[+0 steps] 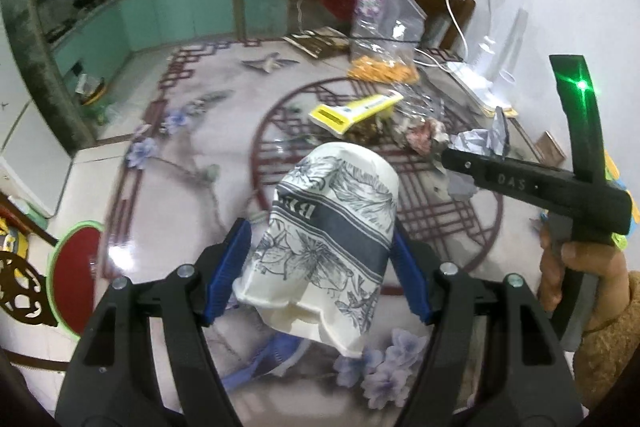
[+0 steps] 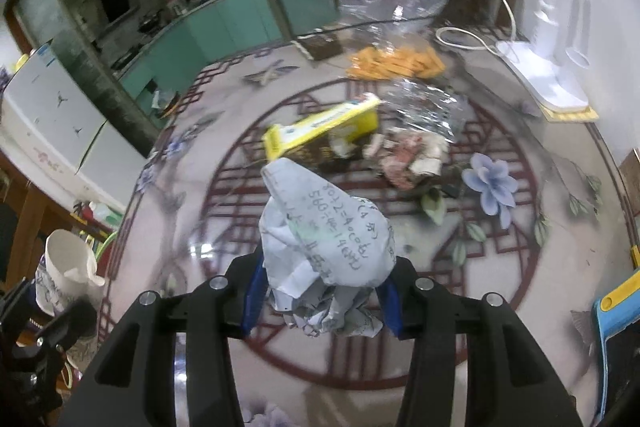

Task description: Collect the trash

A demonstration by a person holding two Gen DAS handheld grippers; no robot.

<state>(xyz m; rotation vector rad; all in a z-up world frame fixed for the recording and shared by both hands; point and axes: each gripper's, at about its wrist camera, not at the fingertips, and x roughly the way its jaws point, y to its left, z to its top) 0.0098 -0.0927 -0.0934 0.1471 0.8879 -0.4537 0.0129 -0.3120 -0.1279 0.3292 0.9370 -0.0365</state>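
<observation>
Left gripper [image 1: 320, 263] pinches a crushed paper cup [image 1: 328, 239] between its 2 blue pads, above the table [image 1: 180, 211]; right gripper [image 2: 320, 291] clamps a crumpled paper wad [image 2: 324, 255] the same way; a yellow box [image 2: 320, 131] and wrappers [image 2: 412, 155] lie on the table beyond both, well apart.

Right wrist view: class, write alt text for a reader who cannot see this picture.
Right tongs grip a crumpled sheet of handwritten paper above a floral-patterned table. Beyond lie a yellow box, torn wrappers and a clear bag of orange snacks. At far left, a printed paper cup is held up.
</observation>
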